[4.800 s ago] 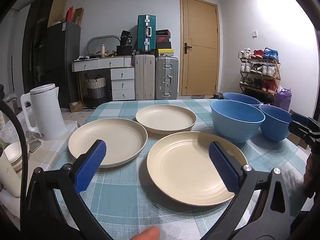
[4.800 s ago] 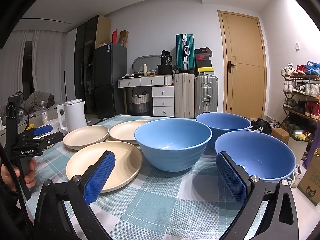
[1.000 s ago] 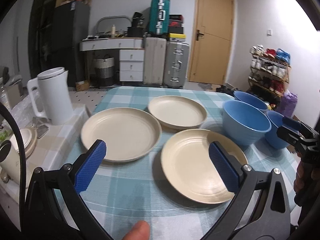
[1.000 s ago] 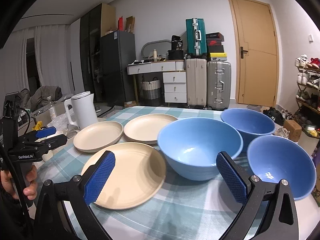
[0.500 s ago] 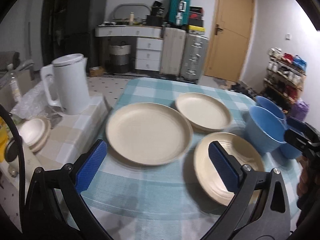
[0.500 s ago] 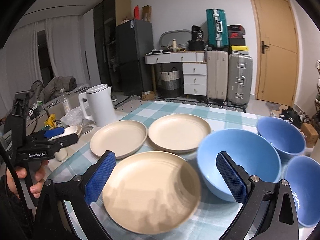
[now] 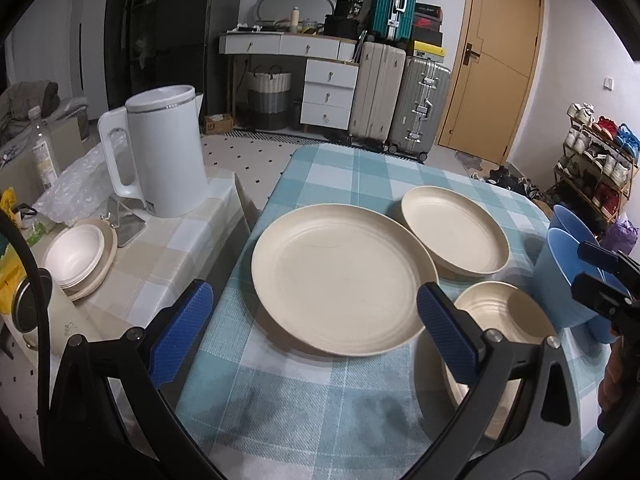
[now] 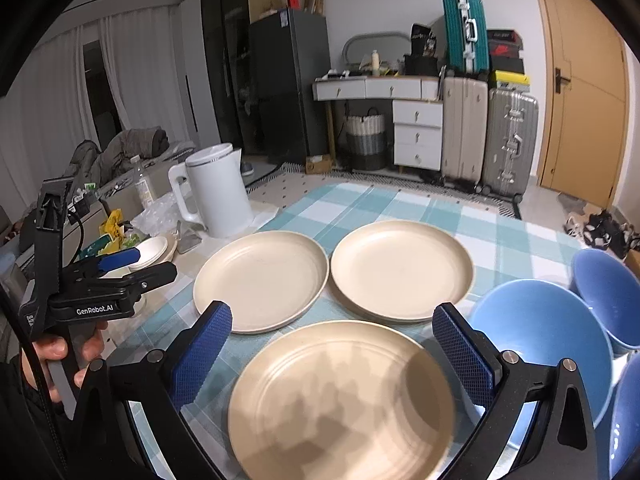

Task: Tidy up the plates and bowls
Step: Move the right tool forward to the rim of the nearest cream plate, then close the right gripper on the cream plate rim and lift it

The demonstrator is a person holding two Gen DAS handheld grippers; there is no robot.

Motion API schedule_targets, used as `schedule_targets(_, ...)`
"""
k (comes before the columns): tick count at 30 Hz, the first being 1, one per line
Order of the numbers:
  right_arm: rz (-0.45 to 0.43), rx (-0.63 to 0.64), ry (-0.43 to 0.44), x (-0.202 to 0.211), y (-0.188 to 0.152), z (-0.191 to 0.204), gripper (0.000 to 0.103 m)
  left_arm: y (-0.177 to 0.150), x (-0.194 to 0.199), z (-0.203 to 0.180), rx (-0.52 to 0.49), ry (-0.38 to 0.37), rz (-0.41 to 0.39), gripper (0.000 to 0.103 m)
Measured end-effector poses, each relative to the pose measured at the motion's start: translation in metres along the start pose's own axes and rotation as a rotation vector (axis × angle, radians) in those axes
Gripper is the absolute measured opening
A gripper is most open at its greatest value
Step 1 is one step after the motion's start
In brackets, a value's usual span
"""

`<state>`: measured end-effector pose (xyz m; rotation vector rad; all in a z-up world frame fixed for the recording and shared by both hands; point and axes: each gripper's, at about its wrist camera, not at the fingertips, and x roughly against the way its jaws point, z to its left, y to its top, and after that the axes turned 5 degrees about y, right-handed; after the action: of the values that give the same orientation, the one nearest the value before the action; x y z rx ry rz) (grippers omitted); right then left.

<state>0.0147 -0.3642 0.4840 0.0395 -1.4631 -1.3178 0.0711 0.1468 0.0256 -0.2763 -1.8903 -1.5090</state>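
Flanking plates [image 8: 260, 278]: kettle [image 7: 164, 152] left, blue bowls [image 8: 540, 344] right; both claws apart, empty.

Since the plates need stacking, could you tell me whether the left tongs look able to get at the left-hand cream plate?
Probably yes: the left tongs are open and empty, the plate lies just ahead, and nothing sits between them.

3 cream plates: left plate [image 8: 261, 278], far plate [image 8: 401, 269], near plate [image 8: 344, 396]; 3 blue bowls at right: biggest bowl [image 8: 548, 340], far bowl [image 8: 608, 292], third bowl [image 8: 628, 420] cut off by the frame edge; 1 white kettle [image 8: 218, 196]; 1 stack of small white dishes [image 7: 78, 256] beside the kettle, exact number unclear; 3 suitcases: beige suitcase [image 8: 464, 128], silver suitcase [image 8: 510, 142], teal suitcase [image 8: 464, 32] up top; 1 plastic bottle [image 7: 44, 152].
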Motion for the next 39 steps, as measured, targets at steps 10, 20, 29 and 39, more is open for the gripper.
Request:
schedule_targets(10, 0.074, -0.033, 0.035, -0.053, 0.009, -0.010, 0.102, 0.006, -0.055, 0.014, 0.030, 0.023, 0.075, 0.102)
schedule_targets(20, 0.164, -0.049, 0.066, -0.107, 0.012, -0.010, 0.098, 0.004, -0.090, 0.029, 0.073, 0.034, 0.137, 0.102)
schedule_targets(29, 0.252, -0.072, 0.109, -0.160, 0.008, -0.007, 0.085, -0.002, -0.124, 0.039, 0.096, 0.040, 0.198, 0.097)
schedule_targets(39, 0.325, -0.091, 0.099, -0.198, 0.000, -0.007, 0.073, -0.010, -0.140, 0.043, 0.101, 0.033, 0.237, 0.083)
